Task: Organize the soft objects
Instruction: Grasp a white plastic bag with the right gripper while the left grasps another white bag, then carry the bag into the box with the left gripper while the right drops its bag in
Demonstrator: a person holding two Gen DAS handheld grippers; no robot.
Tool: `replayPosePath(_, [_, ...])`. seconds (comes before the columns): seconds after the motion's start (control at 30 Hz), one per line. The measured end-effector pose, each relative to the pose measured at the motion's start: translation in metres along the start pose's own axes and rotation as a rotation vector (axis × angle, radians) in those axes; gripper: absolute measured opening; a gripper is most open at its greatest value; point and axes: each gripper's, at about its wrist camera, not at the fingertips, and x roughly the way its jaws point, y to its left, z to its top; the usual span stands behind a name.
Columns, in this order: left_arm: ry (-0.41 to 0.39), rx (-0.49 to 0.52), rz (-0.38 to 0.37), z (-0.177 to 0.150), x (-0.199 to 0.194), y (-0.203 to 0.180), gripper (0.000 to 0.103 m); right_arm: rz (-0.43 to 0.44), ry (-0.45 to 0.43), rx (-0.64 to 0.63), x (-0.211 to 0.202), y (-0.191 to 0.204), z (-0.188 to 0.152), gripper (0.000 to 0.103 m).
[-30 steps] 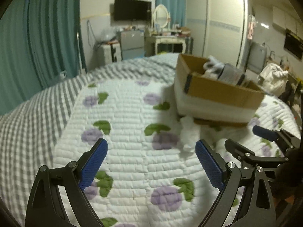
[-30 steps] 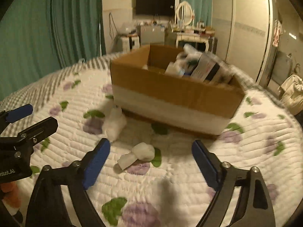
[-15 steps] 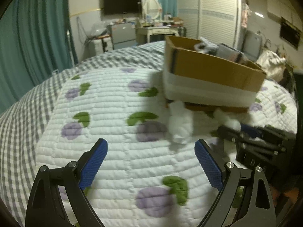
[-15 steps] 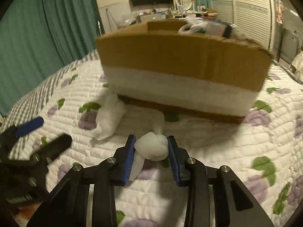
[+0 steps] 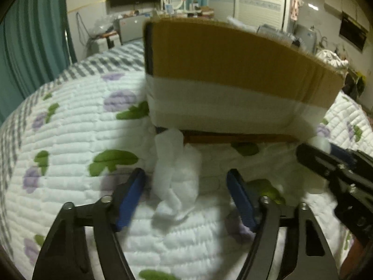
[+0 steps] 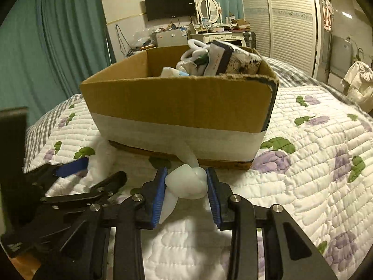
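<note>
A cardboard box with a white band stands on the quilted bed; several soft items lie inside it. My right gripper is shut on a knotted white soft bundle and holds it just in front of the box. My left gripper is open, its blue pads either side of a crumpled white soft piece lying on the quilt by the box's corner. The right gripper also shows at the right of the left wrist view.
The white quilt with purple flowers covers the bed, with grey checked bedding beyond. Teal curtains, a wall TV, a dressing table and a wardrobe stand behind.
My right gripper closed on the knotted white bundle and lifted it toward the box. My left gripper moved forward to straddle the crumpled white piece and narrowed somewhat.
</note>
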Motion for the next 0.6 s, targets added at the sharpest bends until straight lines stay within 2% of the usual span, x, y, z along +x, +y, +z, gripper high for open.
replayPosePath(0.1, [-0.014,-0.001,-0.012,-0.003,-0.002,0.001,0.043,-0.002,0.0,0.005,0.003,-0.005,-0.001,0.034])
replayPosePath(0.13, [-0.024,-0.002,-0.012,-0.004,-0.005,0.001,0.034,-0.002,-0.001,0.008,0.003,-0.006,-0.001,0.034])
replayPosePath(0.17, [-0.029,-0.002,-0.014,-0.005,-0.009,0.001,0.031,0.0,-0.001,0.015,0.003,-0.007,-0.001,0.034])
replayPosePath(0.27, [-0.033,-0.015,-0.055,-0.008,-0.022,0.001,0.029,-0.001,0.002,0.008,-0.001,-0.007,-0.003,0.034])
replayPosePath(0.6, [-0.068,-0.017,-0.059,-0.024,-0.095,-0.013,0.029,-0.001,-0.018,-0.051,-0.058,0.007,-0.011,0.034])
